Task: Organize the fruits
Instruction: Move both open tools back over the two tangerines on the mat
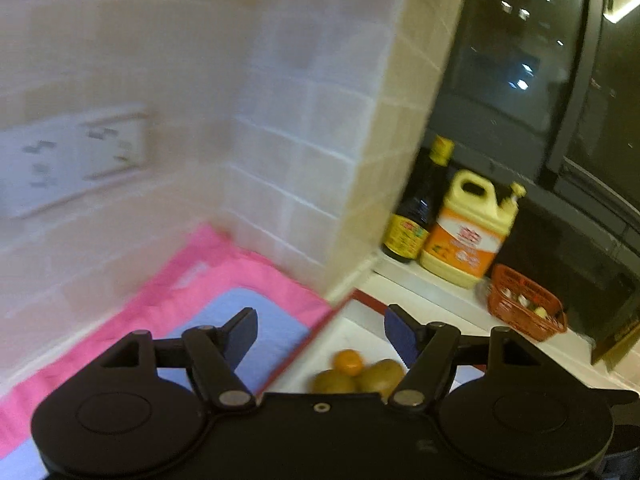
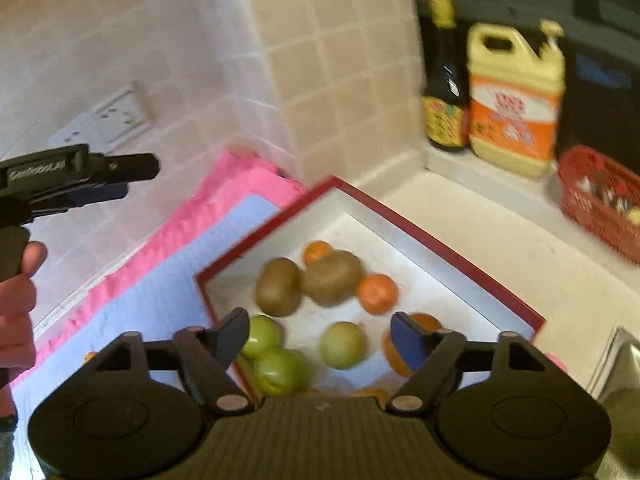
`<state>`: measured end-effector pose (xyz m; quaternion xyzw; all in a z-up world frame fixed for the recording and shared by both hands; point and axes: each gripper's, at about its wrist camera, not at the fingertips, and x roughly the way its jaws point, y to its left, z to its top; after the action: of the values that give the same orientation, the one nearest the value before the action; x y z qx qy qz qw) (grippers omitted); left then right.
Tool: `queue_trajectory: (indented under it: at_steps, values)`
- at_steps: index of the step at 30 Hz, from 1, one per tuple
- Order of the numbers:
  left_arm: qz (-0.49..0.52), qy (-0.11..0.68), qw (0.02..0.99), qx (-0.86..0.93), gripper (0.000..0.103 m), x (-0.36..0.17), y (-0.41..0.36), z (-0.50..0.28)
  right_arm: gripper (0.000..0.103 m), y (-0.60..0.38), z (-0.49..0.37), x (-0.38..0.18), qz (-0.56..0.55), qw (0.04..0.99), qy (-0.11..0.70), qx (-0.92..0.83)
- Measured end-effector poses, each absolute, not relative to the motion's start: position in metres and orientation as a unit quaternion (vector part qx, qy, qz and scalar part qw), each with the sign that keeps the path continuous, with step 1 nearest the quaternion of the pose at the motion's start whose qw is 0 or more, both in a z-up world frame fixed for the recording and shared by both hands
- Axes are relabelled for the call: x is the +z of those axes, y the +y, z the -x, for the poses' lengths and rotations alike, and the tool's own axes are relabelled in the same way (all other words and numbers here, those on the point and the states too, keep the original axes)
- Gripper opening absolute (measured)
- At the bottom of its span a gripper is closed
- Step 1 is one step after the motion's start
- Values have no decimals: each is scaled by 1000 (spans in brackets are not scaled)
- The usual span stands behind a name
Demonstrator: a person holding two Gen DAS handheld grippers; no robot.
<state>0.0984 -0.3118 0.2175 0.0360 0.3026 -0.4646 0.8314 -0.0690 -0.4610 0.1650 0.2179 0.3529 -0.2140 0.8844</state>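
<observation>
A white box with a red rim [image 2: 440, 240] holds the fruit in the right wrist view: two brown kiwis [image 2: 278, 286] side by side, oranges [image 2: 376, 294] around them, and green apples [image 2: 343, 345] nearer the camera. My right gripper [image 2: 320, 334] hangs open above the apples with nothing between its pads. At the left of that view, a hand carries my left gripper [image 2: 132, 180] over the mat, seen side-on. In its own view the left gripper [image 1: 320, 336] stands open and empty, high above an orange [image 1: 348, 361] and two kiwis [image 1: 380, 374] in the box.
The box rests partly on a blue mat with a pink border [image 2: 168, 280] against the tiled wall. A dark sauce bottle [image 2: 444, 80], a yellow detergent jug [image 2: 516, 100] and a red basket [image 2: 600, 204] stand on the far ledge. A metal sink edge [image 2: 616, 360] shows at the right.
</observation>
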Motion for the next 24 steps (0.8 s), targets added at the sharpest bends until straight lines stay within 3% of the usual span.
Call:
queue_trajectory:
  at_steps: [5,13,24]
  values:
    - [-19,273,864,-422,84,243,-242,-97,93,-428,49,179,-205,899,345,-175]
    - [-4,257,899,-355,84,262,-154,-101,93,-368,15,188,-191,909,358,-99]
    - [15,275,914,-299,85,246,-85,-108,93,-296,-15,182,-160,910,381,-31]
